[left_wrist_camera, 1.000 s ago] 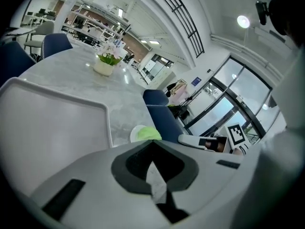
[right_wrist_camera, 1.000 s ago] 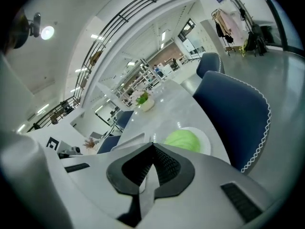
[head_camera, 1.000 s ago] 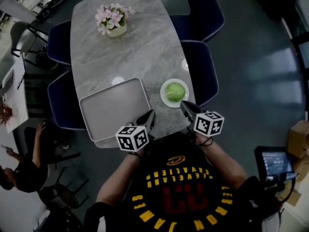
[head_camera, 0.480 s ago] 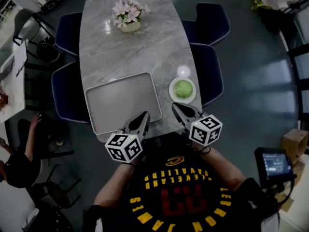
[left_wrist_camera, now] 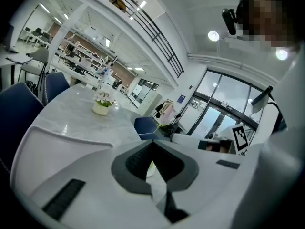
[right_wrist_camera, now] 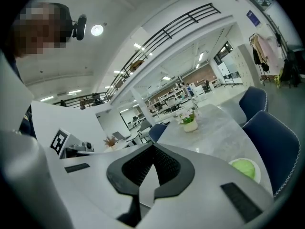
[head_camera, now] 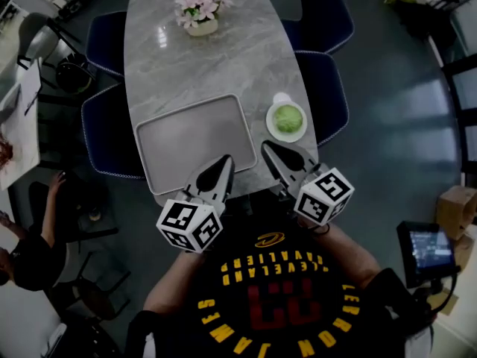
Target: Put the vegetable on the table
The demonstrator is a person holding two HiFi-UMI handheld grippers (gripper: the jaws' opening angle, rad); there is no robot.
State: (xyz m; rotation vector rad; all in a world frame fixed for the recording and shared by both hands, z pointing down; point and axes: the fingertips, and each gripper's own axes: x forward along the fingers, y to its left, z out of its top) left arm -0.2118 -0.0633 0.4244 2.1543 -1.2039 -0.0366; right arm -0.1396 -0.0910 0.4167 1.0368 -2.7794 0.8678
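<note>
**A:** On the grey marbled surface (head_camera: 223, 58), where is the vegetable?

**B:** A round green vegetable (head_camera: 288, 118) sits in a white dish (head_camera: 273, 127) near the right edge, just beside a grey tray (head_camera: 195, 142). It is not yet on the bare surface.

**A:** And the 2 tongs?

**B:** The left tongs (head_camera: 224, 160) and right tongs (head_camera: 267, 147) both have their jaws pressed together, gripping nothing. They hover at the near edge. The right pair is closer to the dish, so it is probably the 1 meant to lift.
</note>
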